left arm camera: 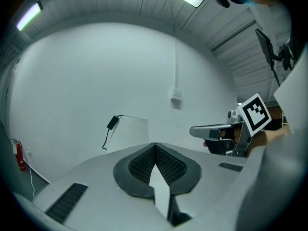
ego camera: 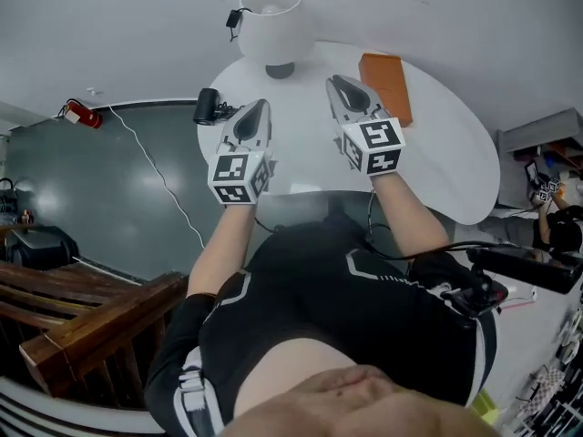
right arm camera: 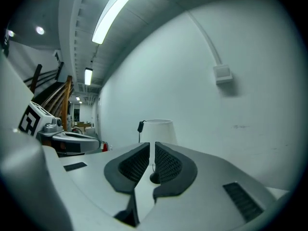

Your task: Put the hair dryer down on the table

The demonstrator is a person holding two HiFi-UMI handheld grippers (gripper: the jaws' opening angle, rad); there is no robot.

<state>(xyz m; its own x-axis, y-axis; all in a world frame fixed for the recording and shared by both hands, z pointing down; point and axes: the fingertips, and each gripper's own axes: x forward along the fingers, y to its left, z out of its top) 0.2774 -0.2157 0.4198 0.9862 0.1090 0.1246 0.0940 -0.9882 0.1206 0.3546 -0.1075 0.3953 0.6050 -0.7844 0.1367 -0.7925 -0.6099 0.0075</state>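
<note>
**Dryer down, grippers empty**

Only my head view shows the black hair dryer (ego camera: 208, 106), lying at the round white table's (ego camera: 437, 162) left edge. Left gripper (left arm camera: 155, 146) and right gripper (right arm camera: 150, 146) are pinched together on nothing (their own views face the white lampshade (right arm camera: 158, 130)).

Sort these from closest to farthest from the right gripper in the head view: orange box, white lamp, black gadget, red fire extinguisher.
1. Orange box, just right of the right gripper.
2. White lamp, ahead and left.
3. Black gadget, left edge of the table.
4. Red fire extinguisher, far left.
</note>
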